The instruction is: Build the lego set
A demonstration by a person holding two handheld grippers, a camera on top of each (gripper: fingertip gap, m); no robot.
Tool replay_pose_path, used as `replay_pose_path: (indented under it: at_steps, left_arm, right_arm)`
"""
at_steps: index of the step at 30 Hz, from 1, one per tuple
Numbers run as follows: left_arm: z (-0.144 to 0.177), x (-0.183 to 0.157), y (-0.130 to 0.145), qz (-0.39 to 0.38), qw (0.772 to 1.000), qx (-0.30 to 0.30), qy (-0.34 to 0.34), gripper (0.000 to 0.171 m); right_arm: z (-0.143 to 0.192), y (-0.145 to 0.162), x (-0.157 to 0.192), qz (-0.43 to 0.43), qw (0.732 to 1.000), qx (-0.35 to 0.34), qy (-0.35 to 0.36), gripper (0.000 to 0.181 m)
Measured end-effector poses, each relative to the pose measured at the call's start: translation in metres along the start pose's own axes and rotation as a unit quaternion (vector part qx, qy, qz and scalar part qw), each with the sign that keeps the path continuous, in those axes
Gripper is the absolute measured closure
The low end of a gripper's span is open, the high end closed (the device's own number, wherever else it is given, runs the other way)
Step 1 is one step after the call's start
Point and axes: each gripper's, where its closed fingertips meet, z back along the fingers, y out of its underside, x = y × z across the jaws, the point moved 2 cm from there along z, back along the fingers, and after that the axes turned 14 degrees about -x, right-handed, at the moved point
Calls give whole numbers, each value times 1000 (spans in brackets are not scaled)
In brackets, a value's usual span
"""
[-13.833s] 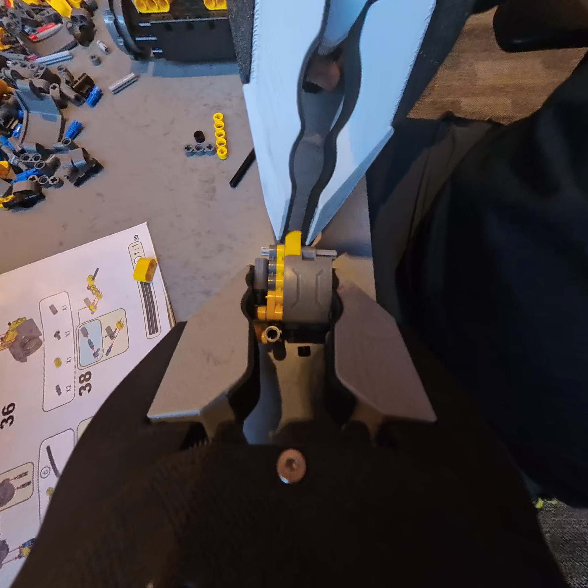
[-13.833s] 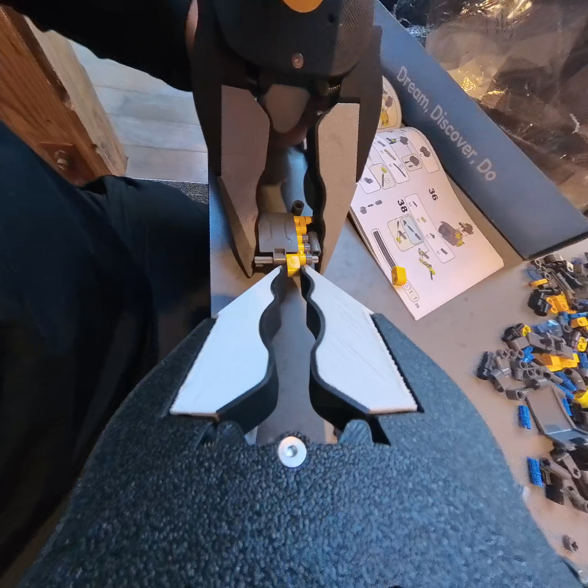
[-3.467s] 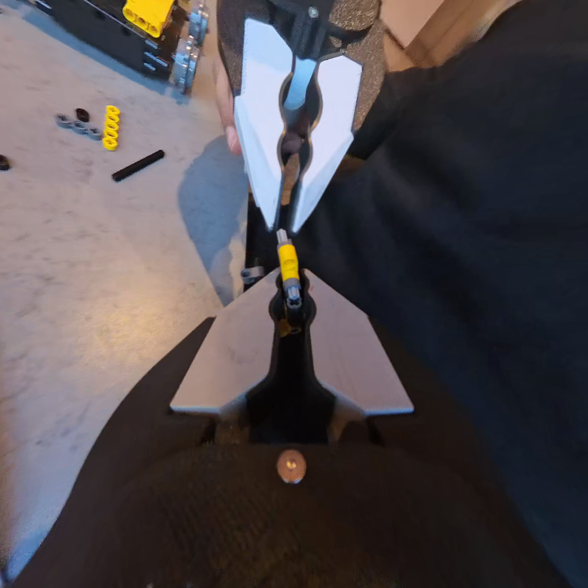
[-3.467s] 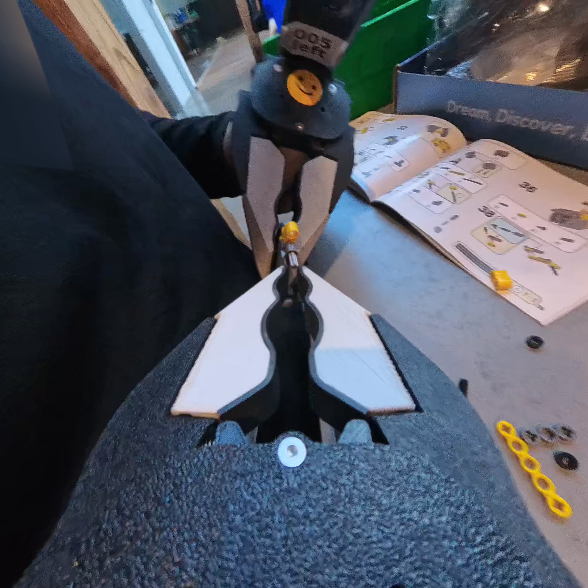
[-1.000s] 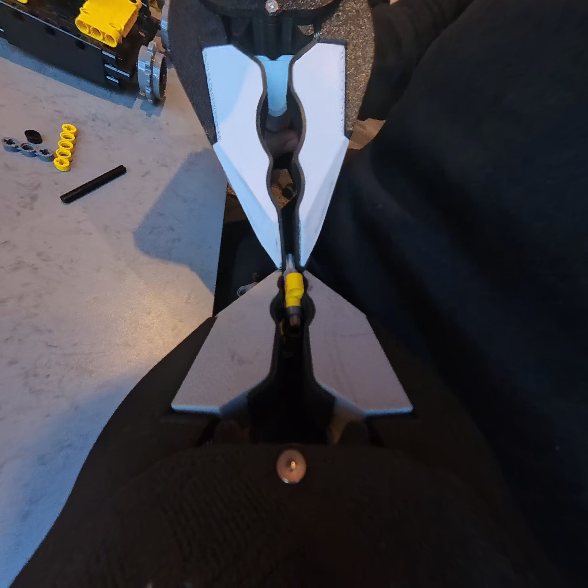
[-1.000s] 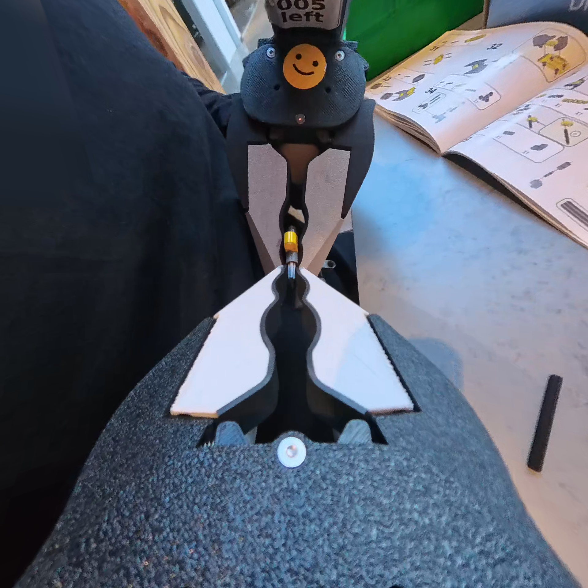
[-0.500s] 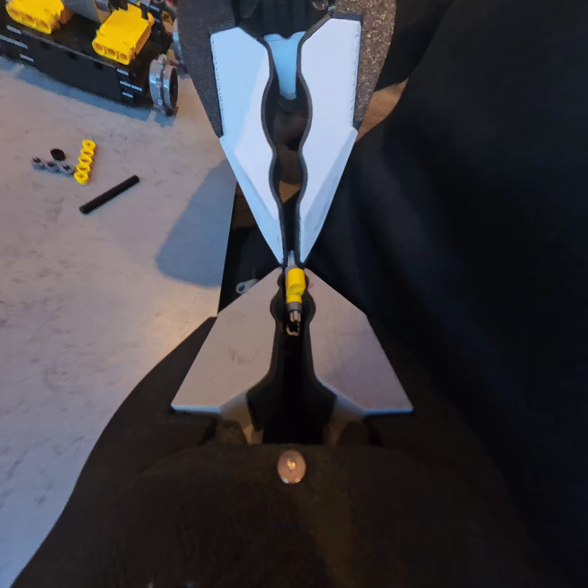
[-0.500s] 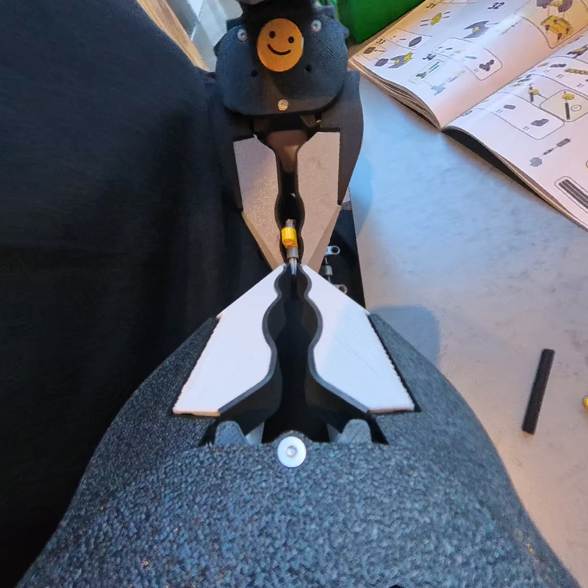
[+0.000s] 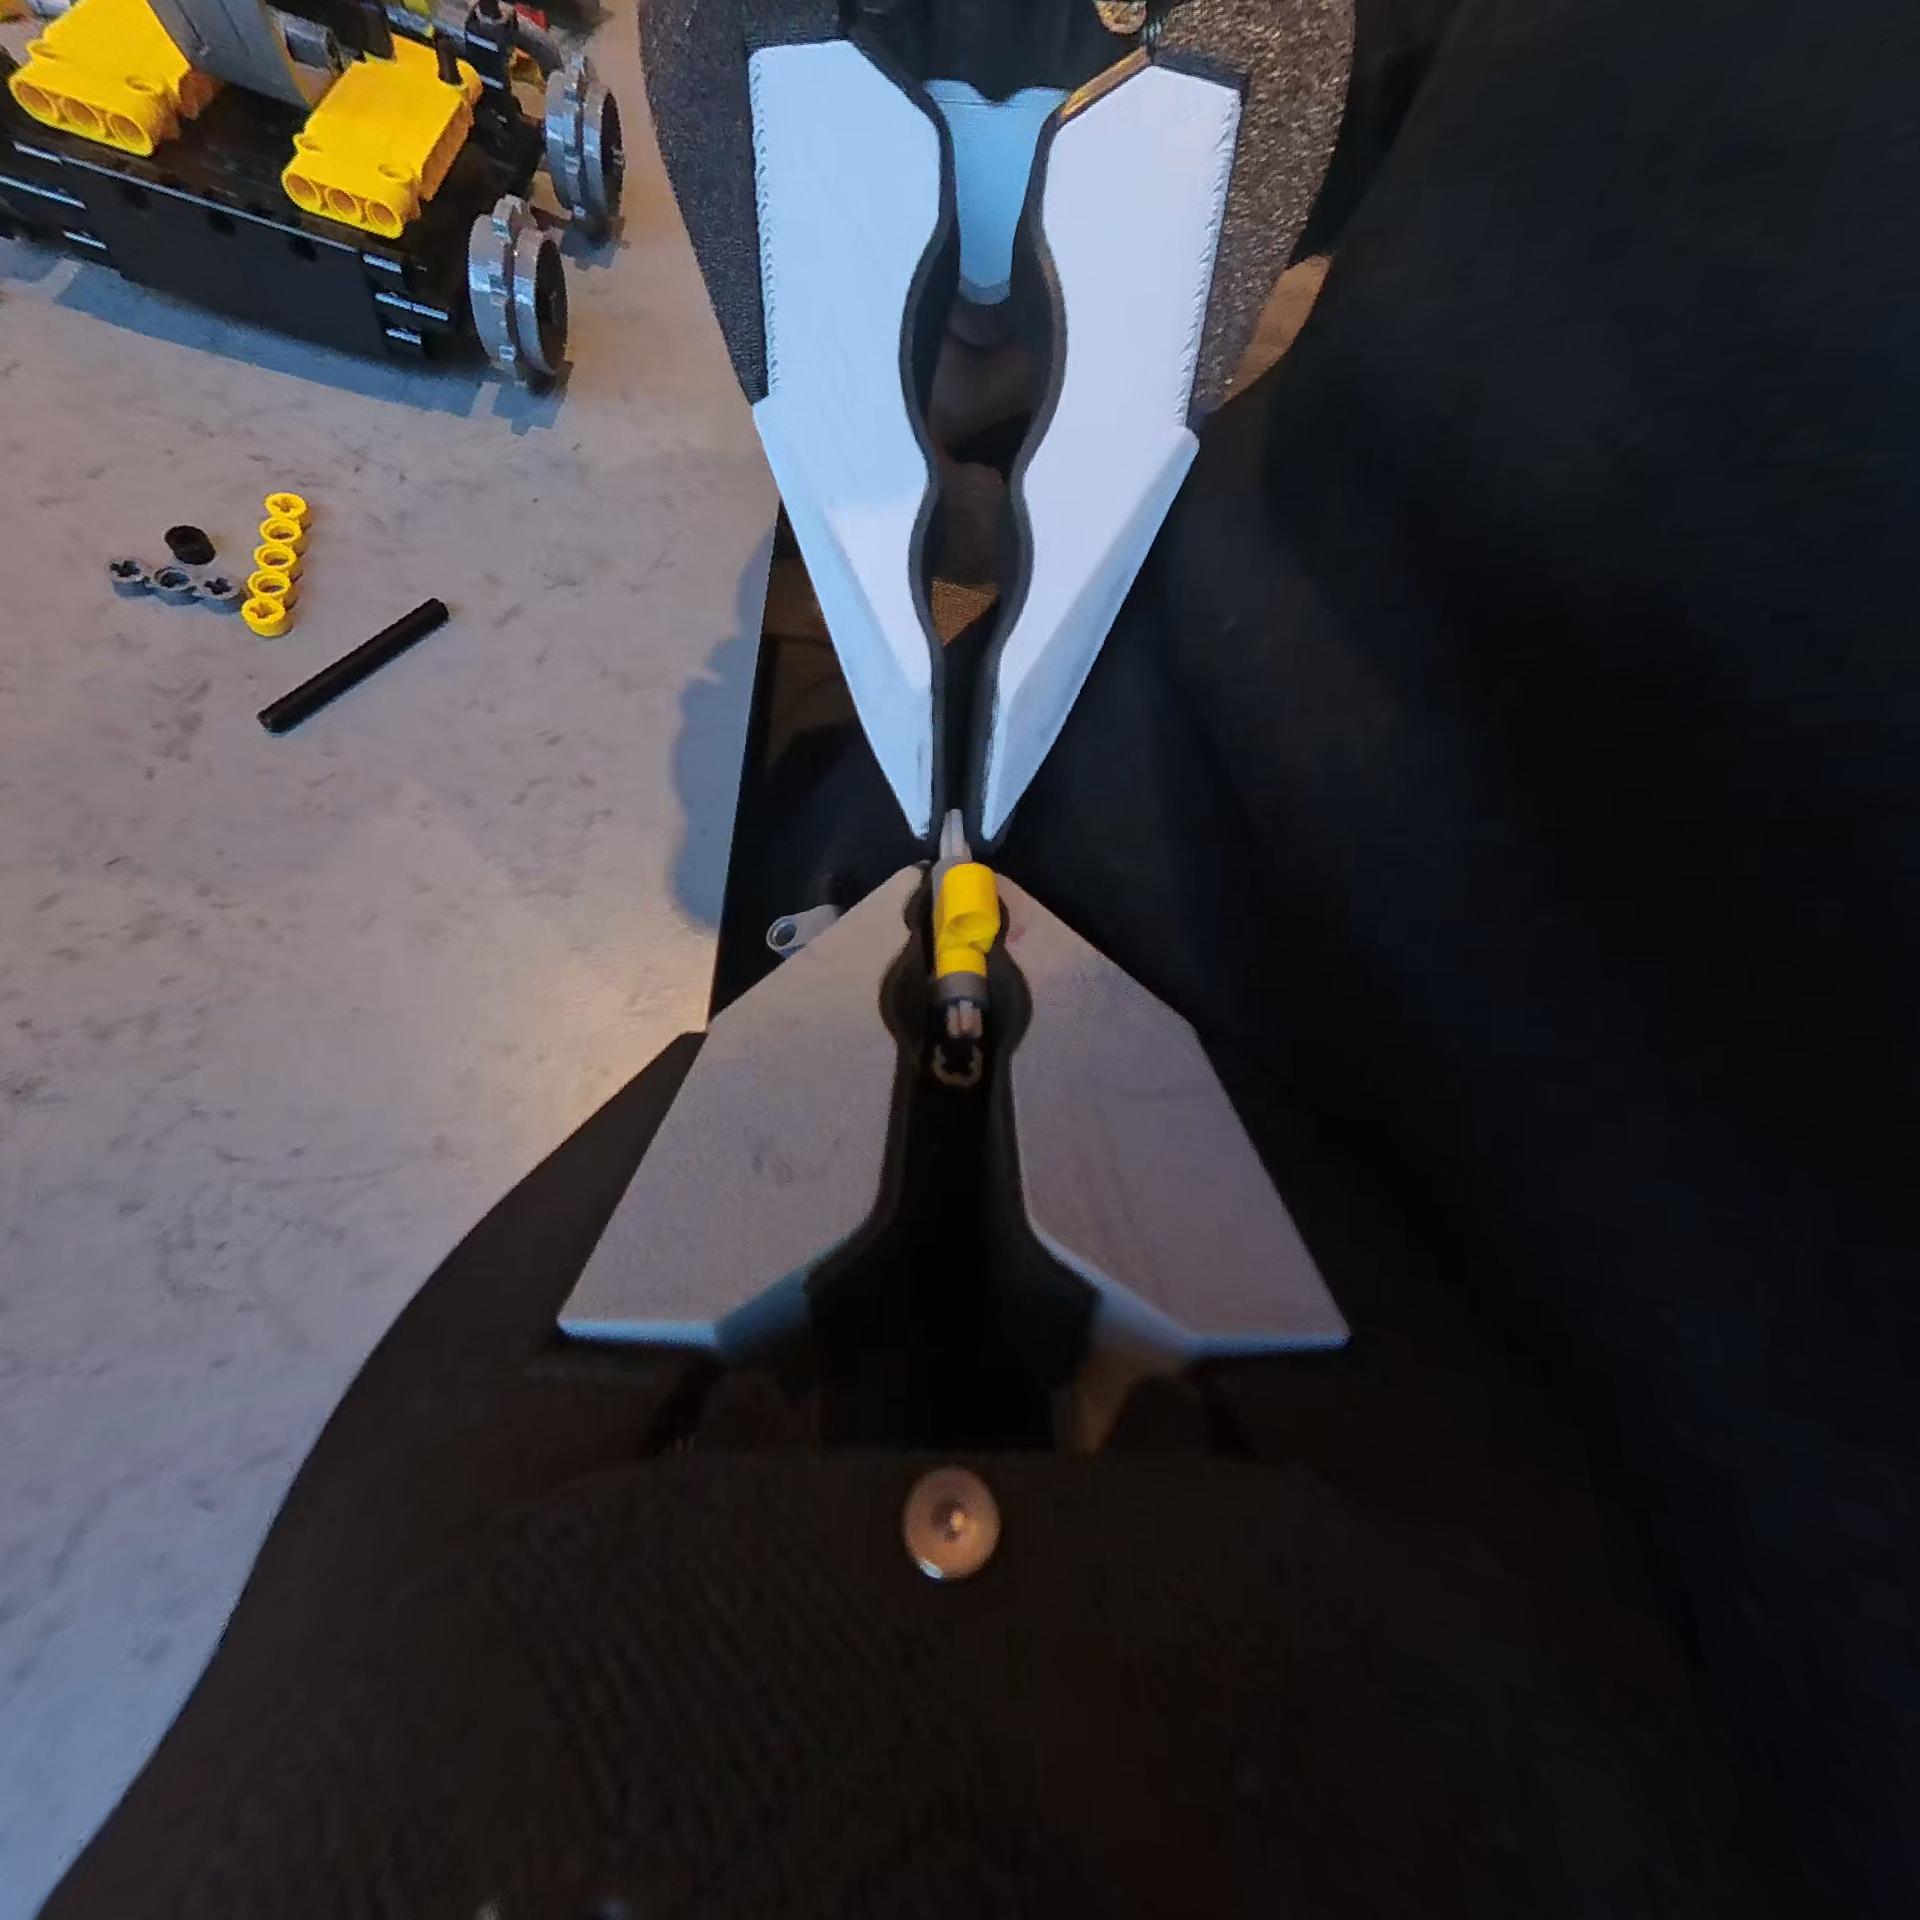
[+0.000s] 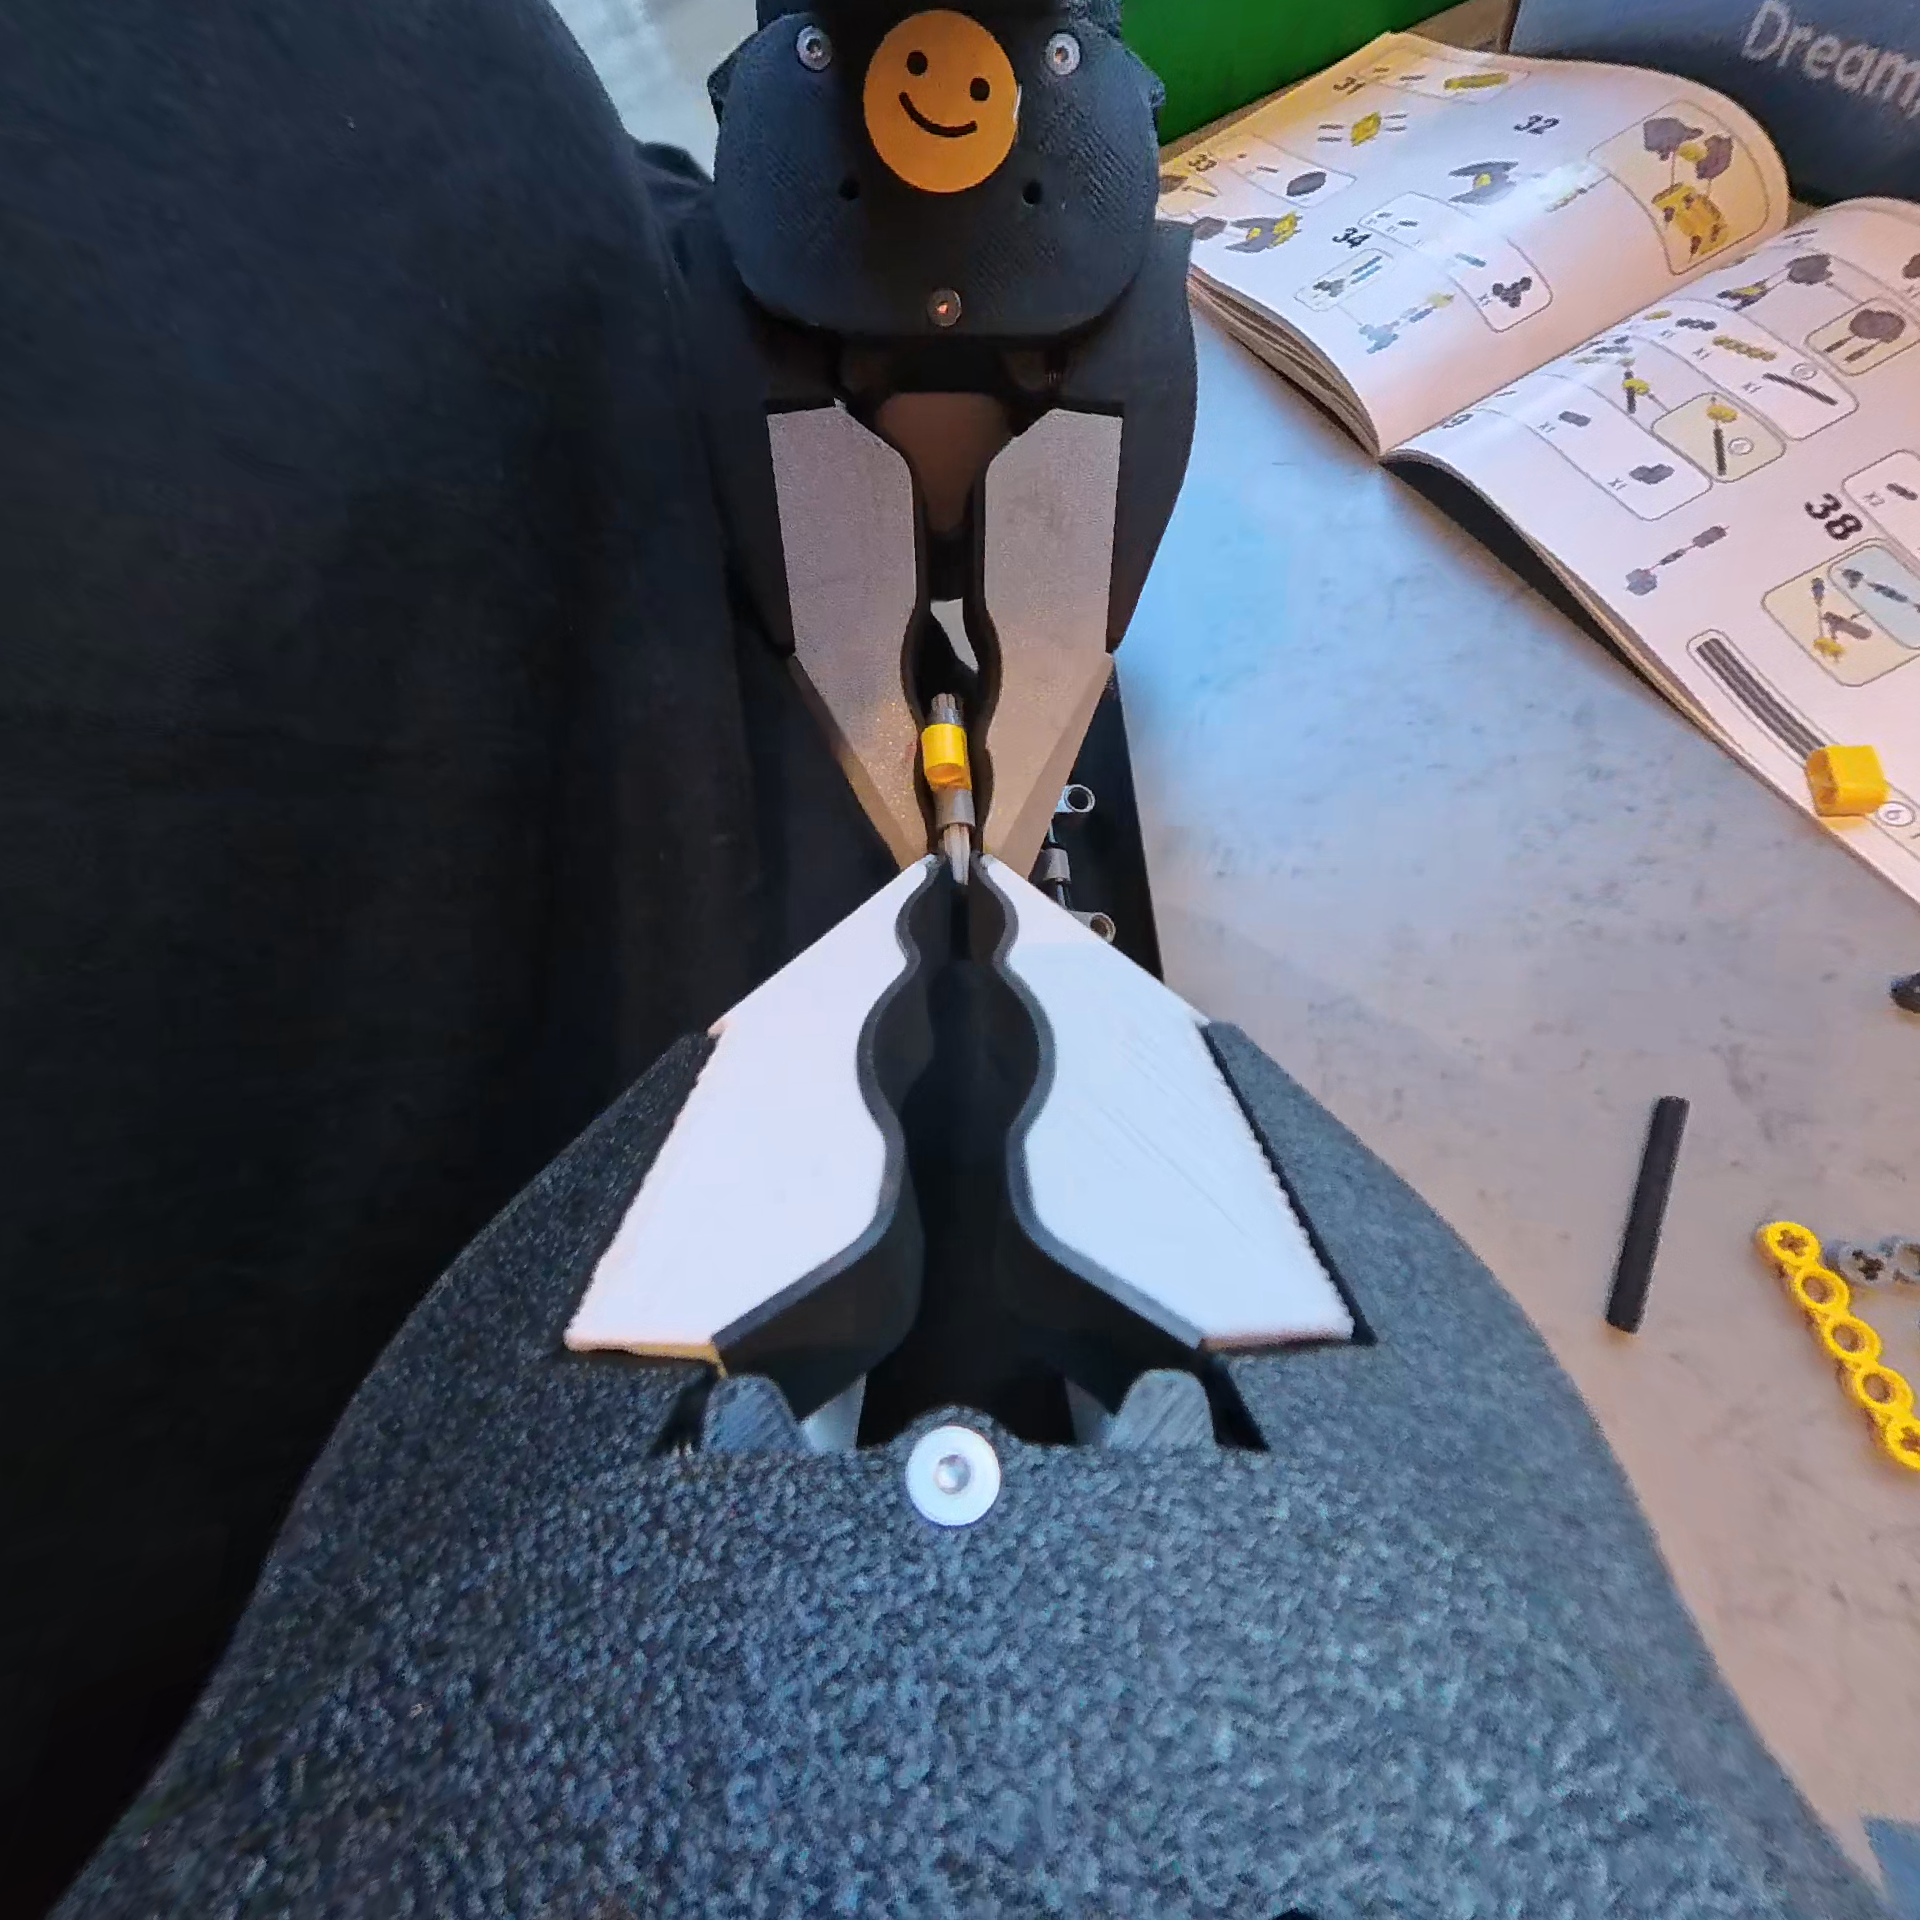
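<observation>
Jaws of both grippers tip to tip, pinching one grey axle (image 9: 954,831) with yellow bush (image 9: 962,914).

Instruction booklet (image 10: 1621,343), black axle (image 9: 351,666)

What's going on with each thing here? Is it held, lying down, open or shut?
Left tool: shut on the yellow piece.
Right tool: shut on the grey pin.
Booklet: open on the table.
Black rod: lying loose.
Yellow strip: lying flat.
</observation>
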Motion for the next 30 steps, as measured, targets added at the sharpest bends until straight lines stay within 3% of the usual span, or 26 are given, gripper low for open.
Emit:
replay_pose_path:
  at_steps: [3,5,8,11,17,23,30]
  left_arm:
    - [1,0,2,4,1000,-2,-6,166]
    - [18,11,5,20,999,-9,-26,166]
    - [31,16,16,72,997,-12,-8,166]
    - [16,16,5,7,1000,3,-5,166]
    - [14,14,-1,12,999,-19,24,167]
    - [10,14,-2,10,999,-22,23,167]
    - [11,13,0,23,999,-38,20,166]
  right_arm:
    - [1,3,0,2,1000,-3,0,178]
    - [21,30,-23,37,995,71,57,181]
    - [41,26,-22,-74,996,24,32,181]
    - [20,7,-18,-64,998,7,-7,181]
    - [-6,-9,-16,-78,995,-45,-31,158]
    - [-15,-11,-17,-55,997,-32,-46,177]
    - [-16,-9,-14,-110,989,-50,-82,176]
